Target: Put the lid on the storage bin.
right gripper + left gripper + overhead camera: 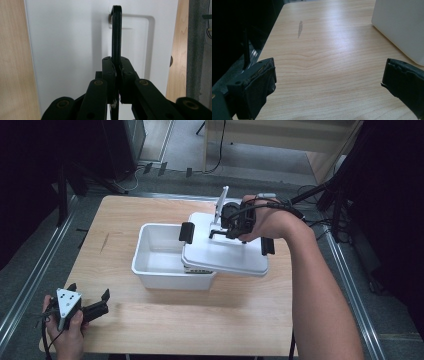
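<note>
A white plastic box (170, 281) stands open in the middle of the wooden table (200, 320). Its white lid (225, 257) lies tilted across the box's right half, overhanging to the right, with black clips (186, 232) at both ends. My right gripper (227, 227) comes from above, shut on the lid's black handle (116, 32), which runs upright between the pads (109, 68) in the right gripper view. My left gripper (90, 292) rests at the table's front left corner. It is open with nothing between its jaws, and the box's wall (402, 27) is off to its right.
A small dark mark (300, 28) is on the tabletop (324, 55) left of the box. Metal rails (30, 285) run along the table's left and right sides, with dark stands and cables (320, 195) at the back right.
</note>
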